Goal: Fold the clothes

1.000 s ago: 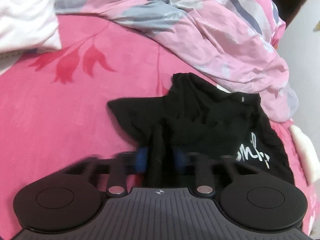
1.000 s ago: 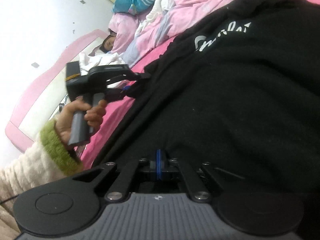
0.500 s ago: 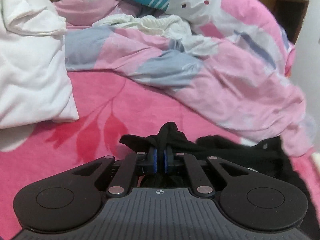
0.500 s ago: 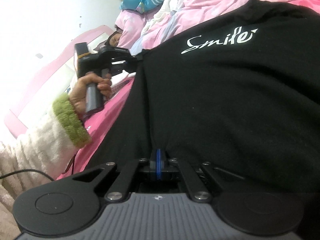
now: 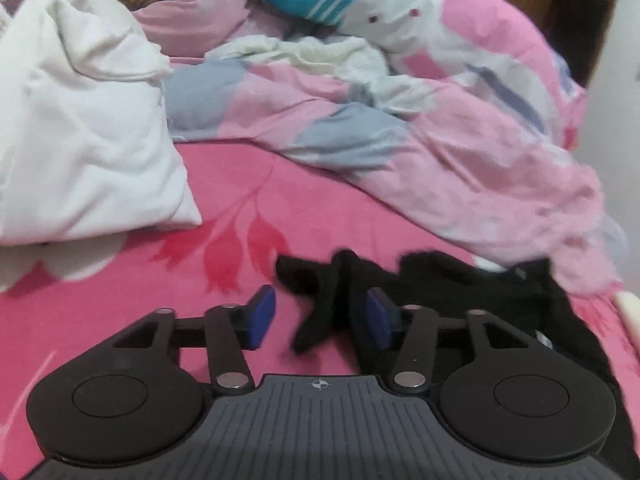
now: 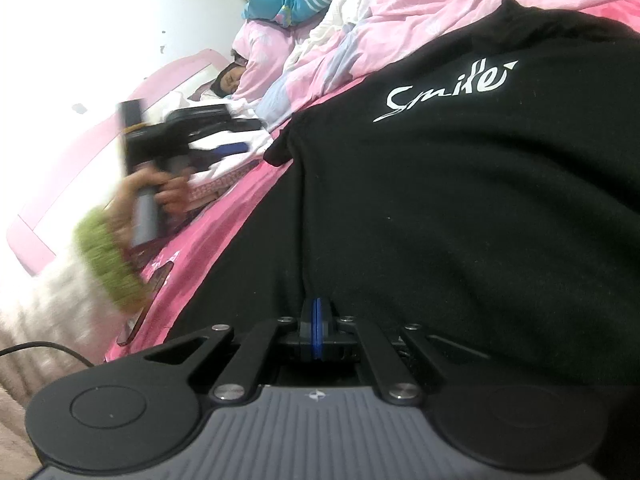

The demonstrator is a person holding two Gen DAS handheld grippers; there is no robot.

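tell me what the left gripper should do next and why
Probably draw the left gripper back clear of the black shirt: its jaws are opening, and the bunched sleeve lies loose between the pads. The right gripper is clamped on the hem.

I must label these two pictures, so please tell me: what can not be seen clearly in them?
- Right wrist view: whether the right hand-held gripper pinches the black shirt is unclear; its pads meet at the hem.
- Right wrist view: the left hand and green cuff are motion-blurred.
- Left wrist view: the shirt's lower part is hidden behind the opening left hand-held gripper.
- Both views: the shirt's sleeves cannot be made out.
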